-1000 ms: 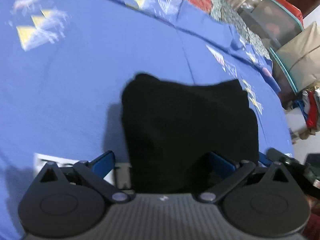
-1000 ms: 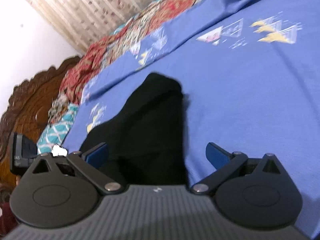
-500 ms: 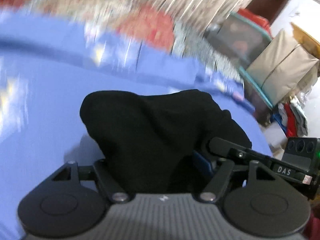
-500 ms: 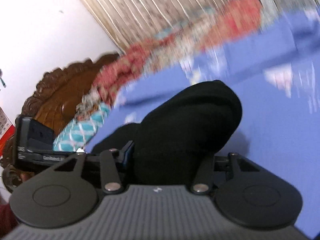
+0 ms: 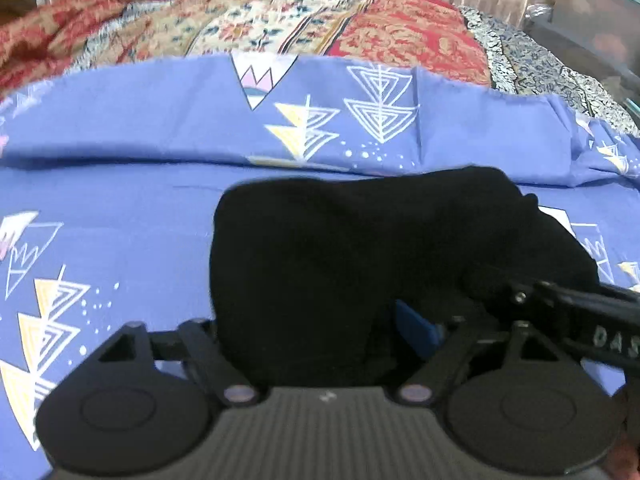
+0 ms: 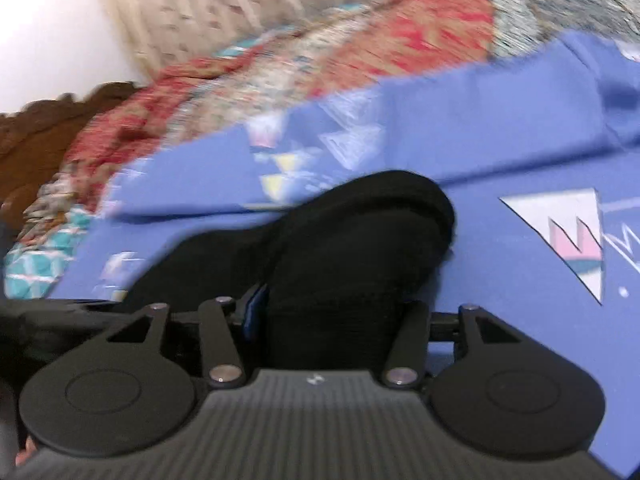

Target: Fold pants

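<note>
One pair of black pants (image 5: pixel 360 264), bunched into a single bundle (its layers too dark to count); two grippers, the left gripper (image 5: pixel 320 332) and the right gripper (image 6: pixel 340 312), each with two fingers; one blue bedsheet (image 5: pixel 120 256) printed with many triangle motifs, at least eight in the left wrist view; one blue pillow (image 5: pixel 160 128) in matching print; one patchwork quilt (image 5: pixel 320 20) of red, cream and grey panels; one carved wooden headboard (image 6: pixel 36 136); one curtain (image 6: pixel 240 4) behind the bed.
</note>
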`<act>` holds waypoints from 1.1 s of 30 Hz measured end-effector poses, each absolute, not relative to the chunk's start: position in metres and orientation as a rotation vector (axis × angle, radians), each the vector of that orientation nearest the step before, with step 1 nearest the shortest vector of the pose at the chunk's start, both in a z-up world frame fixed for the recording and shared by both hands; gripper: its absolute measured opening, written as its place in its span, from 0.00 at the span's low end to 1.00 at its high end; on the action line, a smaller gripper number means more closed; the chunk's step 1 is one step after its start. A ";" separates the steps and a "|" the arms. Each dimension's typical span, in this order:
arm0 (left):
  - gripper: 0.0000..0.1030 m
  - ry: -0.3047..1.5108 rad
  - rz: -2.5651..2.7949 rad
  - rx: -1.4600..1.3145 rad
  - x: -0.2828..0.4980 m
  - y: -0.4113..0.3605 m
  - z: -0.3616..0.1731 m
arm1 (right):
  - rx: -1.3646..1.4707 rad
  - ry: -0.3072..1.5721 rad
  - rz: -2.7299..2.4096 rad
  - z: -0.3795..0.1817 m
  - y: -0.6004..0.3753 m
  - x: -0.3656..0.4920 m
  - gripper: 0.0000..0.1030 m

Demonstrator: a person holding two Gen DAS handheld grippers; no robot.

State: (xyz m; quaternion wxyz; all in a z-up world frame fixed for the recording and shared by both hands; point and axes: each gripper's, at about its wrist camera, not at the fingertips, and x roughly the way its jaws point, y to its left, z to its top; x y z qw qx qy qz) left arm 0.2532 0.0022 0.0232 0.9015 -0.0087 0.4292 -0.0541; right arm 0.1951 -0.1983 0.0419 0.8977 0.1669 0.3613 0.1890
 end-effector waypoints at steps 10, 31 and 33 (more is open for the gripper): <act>0.94 0.816 0.020 0.030 0.200 -0.005 0.065 | 0.352 0.681 0.198 0.065 -0.229 0.122 0.86; 1.00 0.786 0.043 0.173 0.005 -0.029 0.079 | 0.244 0.805 0.144 0.072 -0.218 -0.026 1.00; 1.00 0.789 0.045 0.143 -0.002 -0.025 0.083 | 0.246 0.806 0.161 0.074 -0.215 -0.035 1.00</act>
